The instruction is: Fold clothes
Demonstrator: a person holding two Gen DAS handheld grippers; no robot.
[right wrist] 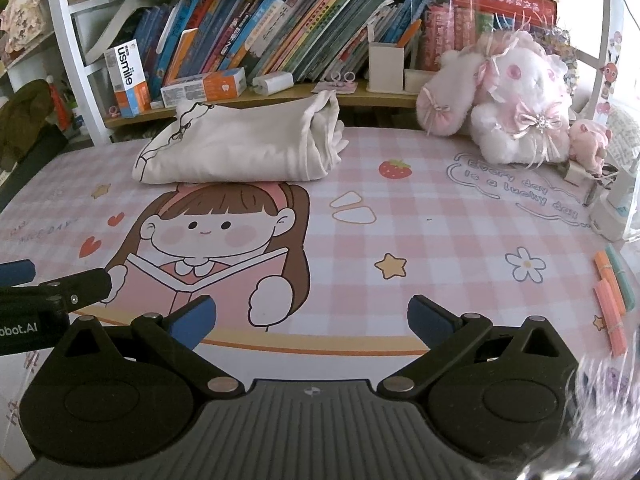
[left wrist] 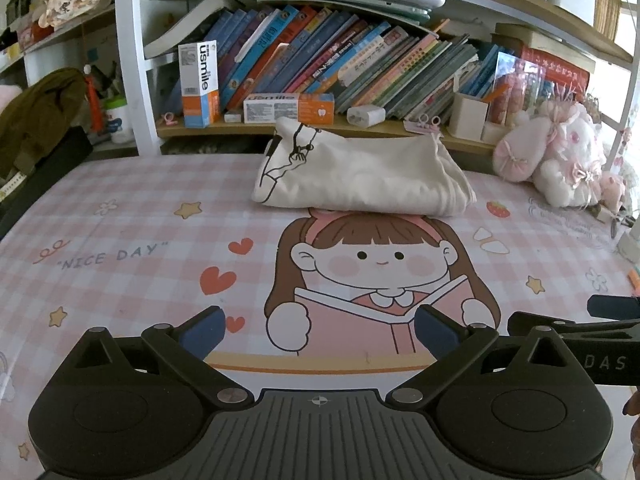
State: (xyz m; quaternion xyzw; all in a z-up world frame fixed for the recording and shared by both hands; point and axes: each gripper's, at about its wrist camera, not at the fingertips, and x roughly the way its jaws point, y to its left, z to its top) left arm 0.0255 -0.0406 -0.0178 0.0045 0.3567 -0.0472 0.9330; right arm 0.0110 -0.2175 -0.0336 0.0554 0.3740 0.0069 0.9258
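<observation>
The mat (left wrist: 120, 216) reads "NICE DAY" and "Every day is a lucky day"; the upright box (left wrist: 199, 84) left of the garment (left wrist: 360, 176) reads "usmile".

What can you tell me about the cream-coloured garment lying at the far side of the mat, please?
The cream garment looks like soft cotton, folded into a thick, roughly rectangular bundle. A black line-drawn print shows near its left end, and at its right end the layered edges bunch together. It lies flat at the far edge of the pink checked mat, just below the bookshelf, covering the top of the printed cartoon girl's head. A plush bunny sits apart on its right. Neither hand-held gripper touches it.
</observation>
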